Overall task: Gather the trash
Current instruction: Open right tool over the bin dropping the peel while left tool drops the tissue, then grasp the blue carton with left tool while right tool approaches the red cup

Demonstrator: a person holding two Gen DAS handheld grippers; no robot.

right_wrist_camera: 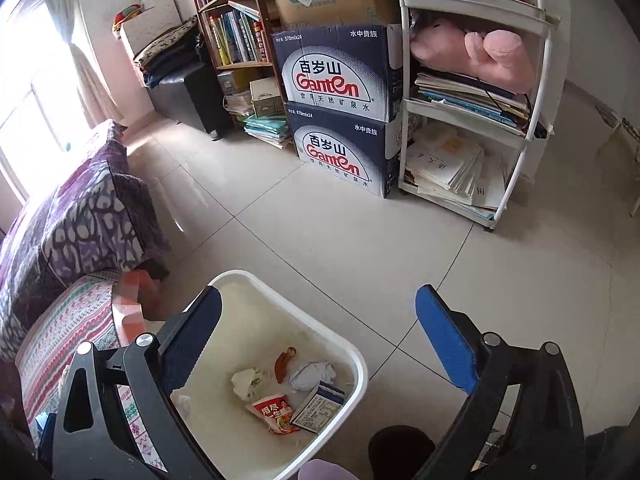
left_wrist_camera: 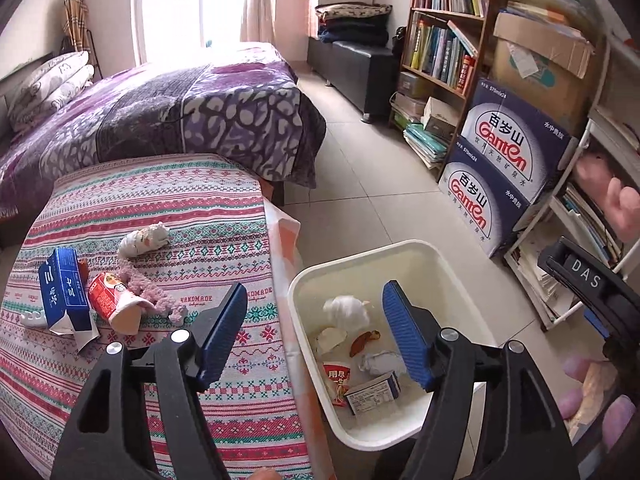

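A white bin (left_wrist_camera: 400, 246) stands on the floor beside a low table with a striped cloth (left_wrist_camera: 160, 200). In the bin lie a white paper wad (left_wrist_camera: 347, 311), an orange peel (left_wrist_camera: 364, 342), a grey wad (right_wrist_camera: 312, 374), a red packet (right_wrist_camera: 276, 412) and a small carton (right_wrist_camera: 320, 406). My left gripper (left_wrist_camera: 316, 324) hangs open over the bin's left rim with the white wad showing between its fingers, untouched. My right gripper (right_wrist_camera: 320, 336) is wide open above the bin (right_wrist_camera: 360, 364) and holds nothing. On the cloth lie a blue carton (left_wrist_camera: 64, 292), a red cup (left_wrist_camera: 114, 300), a pink fluffy strip (left_wrist_camera: 148, 284) and a crumpled wrapper (left_wrist_camera: 144, 238).
A bed with a purple blanket (left_wrist_camera: 180, 112) stands behind the table. Two stacked water cartons (right_wrist_camera: 340, 112), a bookshelf (right_wrist_camera: 236, 28) and a white shelf cart (right_wrist_camera: 472, 100) with a pink plush toy line the far side. Tiled floor (right_wrist_camera: 320, 220) lies between them and the bin.
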